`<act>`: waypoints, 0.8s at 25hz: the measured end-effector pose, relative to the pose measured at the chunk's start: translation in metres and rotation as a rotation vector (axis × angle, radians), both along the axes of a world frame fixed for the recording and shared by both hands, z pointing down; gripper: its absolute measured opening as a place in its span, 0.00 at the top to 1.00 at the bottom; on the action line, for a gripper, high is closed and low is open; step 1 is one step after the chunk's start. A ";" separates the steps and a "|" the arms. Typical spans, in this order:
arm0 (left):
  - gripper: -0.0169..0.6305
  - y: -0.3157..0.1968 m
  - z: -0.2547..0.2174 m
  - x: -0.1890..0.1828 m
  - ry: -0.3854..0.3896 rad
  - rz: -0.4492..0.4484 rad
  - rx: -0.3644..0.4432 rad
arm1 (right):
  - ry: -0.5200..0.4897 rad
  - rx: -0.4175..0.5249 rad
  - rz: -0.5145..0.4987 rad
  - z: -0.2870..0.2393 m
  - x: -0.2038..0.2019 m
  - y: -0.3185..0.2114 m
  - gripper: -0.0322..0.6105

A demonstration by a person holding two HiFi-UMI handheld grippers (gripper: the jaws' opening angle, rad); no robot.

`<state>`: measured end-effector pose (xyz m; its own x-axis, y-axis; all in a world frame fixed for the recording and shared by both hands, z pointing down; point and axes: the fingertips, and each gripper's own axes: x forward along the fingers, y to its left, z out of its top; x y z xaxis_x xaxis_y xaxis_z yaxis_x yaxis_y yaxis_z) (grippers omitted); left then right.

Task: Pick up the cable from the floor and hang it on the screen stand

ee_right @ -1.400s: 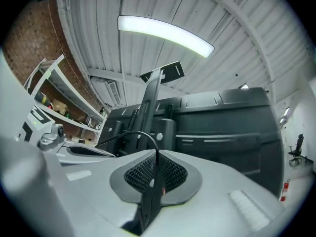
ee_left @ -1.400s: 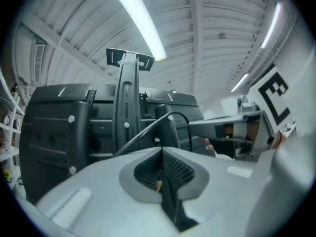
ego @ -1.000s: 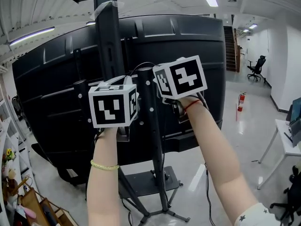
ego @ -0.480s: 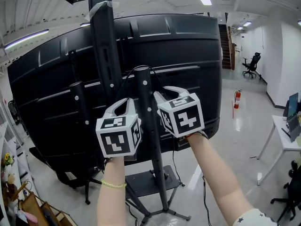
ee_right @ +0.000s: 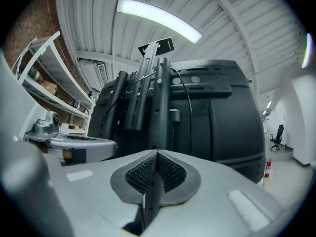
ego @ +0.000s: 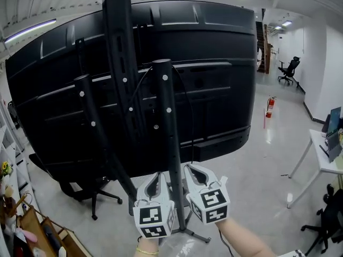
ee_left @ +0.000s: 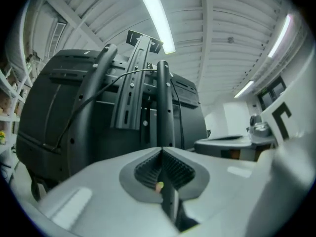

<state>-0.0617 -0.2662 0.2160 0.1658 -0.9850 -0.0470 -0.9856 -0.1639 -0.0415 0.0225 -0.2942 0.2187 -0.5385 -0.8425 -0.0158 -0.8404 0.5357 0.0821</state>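
A thin black cable [ego: 188,123] hangs draped over the top of the screen stand's middle post [ego: 163,116], behind the big black screen [ego: 220,79]. No gripper touches it. Both grippers sit low in the head view, on either side of the post's lower part. The left gripper [ego: 155,179] has its jaws shut with nothing between them, and so does the right gripper [ego: 193,171]. From the left gripper view, the shut left gripper [ee_left: 161,150] points up at the post [ee_left: 165,102] with the cable [ee_left: 84,102] looped across it. Past the shut right gripper [ee_right: 157,153], the cable [ee_right: 188,100] runs down beside the post [ee_right: 162,102].
A black office chair [ego: 91,193] stands under the screen at the left. A shelf with small items [ego: 8,197] is at the far left. A white table [ego: 320,157] and a fire extinguisher [ego: 266,111] are on the right. The stand's feet [ego: 195,234] spread on the floor.
Both grippers have dropped from the top of the post down to its lower part. The cable has stayed draped over the post.
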 end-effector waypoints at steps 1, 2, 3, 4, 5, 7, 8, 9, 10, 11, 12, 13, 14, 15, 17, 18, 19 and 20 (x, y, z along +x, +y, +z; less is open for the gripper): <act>0.96 0.008 0.015 0.002 -0.003 -0.004 -0.005 | -0.005 -0.027 -0.004 0.018 0.001 0.005 0.95; 0.96 0.015 0.029 0.004 -0.004 -0.012 -0.014 | -0.006 -0.051 -0.004 0.034 0.003 0.011 0.95; 0.96 0.021 0.041 0.005 0.003 -0.019 -0.026 | -0.007 -0.070 -0.003 0.047 0.004 0.016 0.95; 0.96 0.026 0.053 0.005 0.015 -0.023 -0.042 | -0.011 -0.087 -0.004 0.058 0.006 0.021 0.95; 0.96 0.031 0.065 0.005 0.027 -0.025 -0.062 | -0.017 -0.102 -0.005 0.067 0.006 0.026 0.95; 0.96 0.038 0.087 0.005 0.036 -0.029 -0.106 | -0.019 -0.124 -0.009 0.082 0.007 0.033 0.95; 0.96 0.040 0.096 0.004 0.032 -0.033 -0.126 | -0.013 -0.130 -0.008 0.088 0.007 0.036 0.95; 0.96 0.042 0.103 0.003 0.026 -0.038 -0.141 | -0.006 -0.133 -0.007 0.093 0.008 0.039 0.95; 0.96 0.044 0.108 0.002 0.022 -0.043 -0.150 | -0.003 -0.136 -0.006 0.097 0.008 0.041 0.95; 0.96 0.046 0.111 0.001 0.019 -0.046 -0.154 | -0.003 -0.140 -0.004 0.100 0.008 0.044 0.95; 0.96 0.047 0.113 0.001 0.018 -0.048 -0.156 | -0.004 -0.144 -0.002 0.103 0.009 0.045 0.95; 0.96 0.047 0.114 0.000 0.016 -0.050 -0.156 | -0.005 -0.147 0.000 0.106 0.010 0.047 0.95; 0.96 0.048 0.114 0.000 0.014 -0.053 -0.154 | -0.006 -0.150 0.002 0.109 0.010 0.048 0.95; 0.96 0.048 0.115 -0.001 0.012 -0.057 -0.151 | -0.007 -0.152 0.003 0.111 0.011 0.048 0.95; 0.96 0.049 0.116 -0.003 0.014 -0.066 -0.151 | -0.015 -0.157 0.005 0.114 0.011 0.049 0.95; 0.96 0.049 0.117 -0.003 0.016 -0.068 -0.154 | -0.021 -0.160 0.007 0.115 0.011 0.049 0.95; 0.96 0.050 0.119 -0.003 0.017 -0.069 -0.157 | -0.024 -0.162 0.007 0.115 0.011 0.050 0.95; 0.96 0.050 0.119 -0.004 0.016 -0.069 -0.159 | -0.026 -0.161 0.008 0.115 0.011 0.051 0.95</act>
